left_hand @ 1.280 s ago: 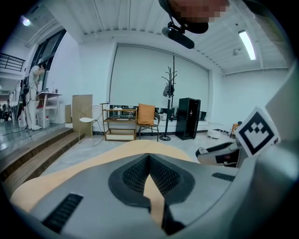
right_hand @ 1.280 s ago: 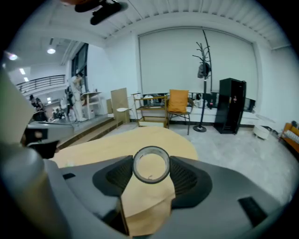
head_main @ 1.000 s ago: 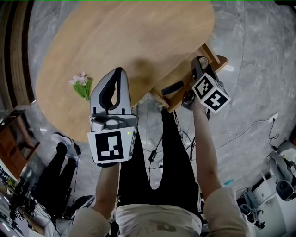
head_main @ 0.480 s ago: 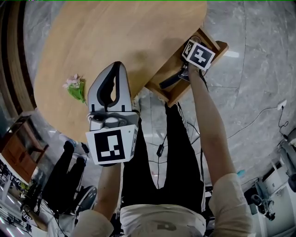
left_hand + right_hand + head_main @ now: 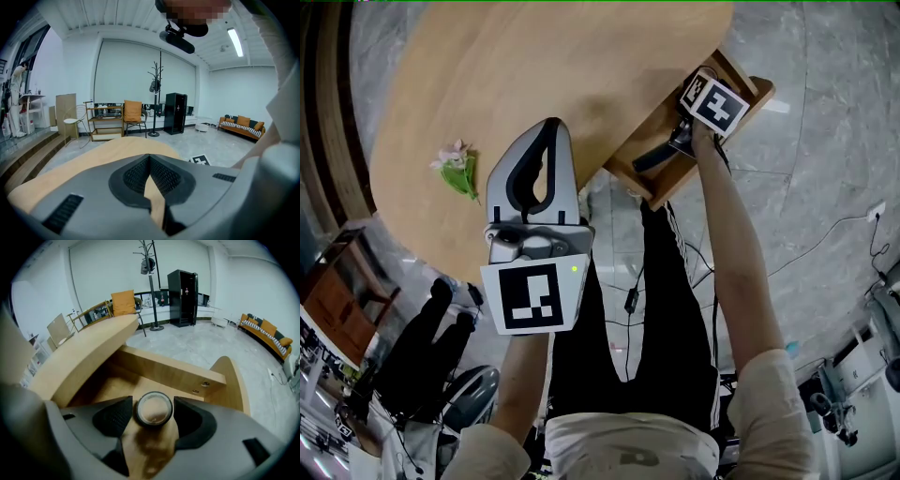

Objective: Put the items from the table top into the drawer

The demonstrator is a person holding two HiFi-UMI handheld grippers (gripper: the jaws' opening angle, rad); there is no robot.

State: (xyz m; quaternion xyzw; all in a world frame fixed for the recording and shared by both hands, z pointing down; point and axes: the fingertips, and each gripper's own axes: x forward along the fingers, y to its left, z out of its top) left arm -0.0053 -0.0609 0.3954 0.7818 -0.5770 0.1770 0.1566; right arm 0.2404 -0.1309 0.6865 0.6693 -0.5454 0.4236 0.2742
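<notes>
Brought right into the open light-wood drawer, the right gripper is seen with jaws clamped on a small round dark-rimmed container, so only release is judged left, while on the left gripper the jaws are held together, empty.

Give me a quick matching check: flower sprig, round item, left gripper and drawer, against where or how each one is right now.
Things:
1. flower sprig
2. round item
3. left gripper
4. drawer

Places or states:
A. pulled open
B. lying on the table
C. between the jaws of the right gripper
D. jaws together, nothing in them

Pairs: 1-B; 2-C; 3-D; 4-A
</notes>
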